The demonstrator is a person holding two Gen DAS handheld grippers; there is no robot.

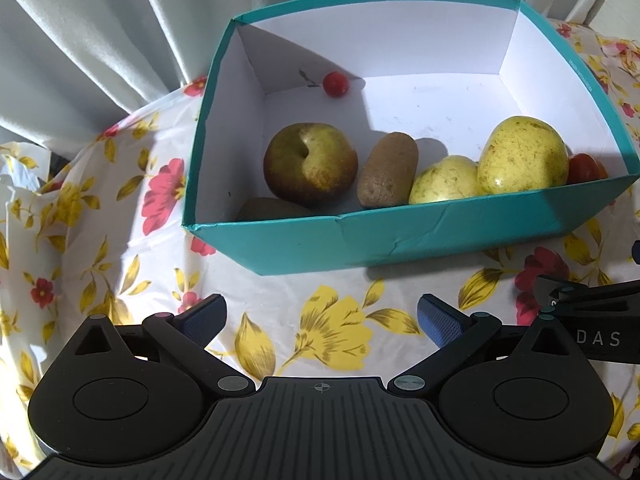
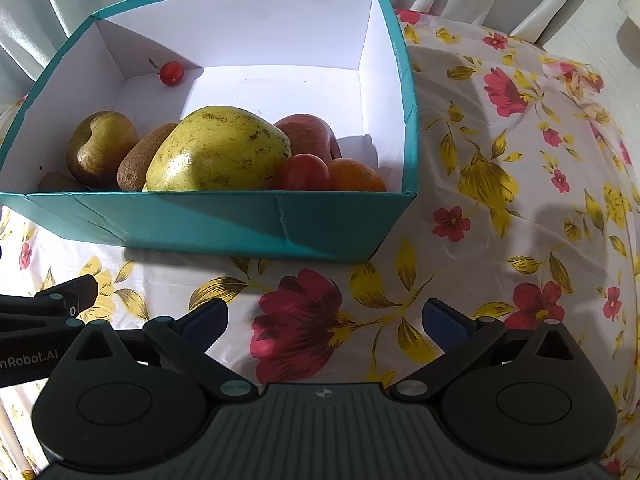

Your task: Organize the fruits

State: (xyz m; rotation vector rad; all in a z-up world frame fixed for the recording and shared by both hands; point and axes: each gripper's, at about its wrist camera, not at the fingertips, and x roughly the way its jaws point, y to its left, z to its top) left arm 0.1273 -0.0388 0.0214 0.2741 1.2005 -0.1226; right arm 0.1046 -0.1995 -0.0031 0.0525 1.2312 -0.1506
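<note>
A teal box with white inside holds the fruit: a brownish-green apple, a kiwi, two yellow pears, a small red cherry at the back and a red tomato. In the right wrist view the box also shows a red apple, a tomato and an orange. My left gripper is open and empty over the cloth in front of the box. My right gripper is open and empty, also in front of the box.
The table wears a white cloth with red and yellow flowers. White curtains hang behind the box. The right gripper's arm shows at the right edge of the left wrist view; the left one's arm shows in the right wrist view.
</note>
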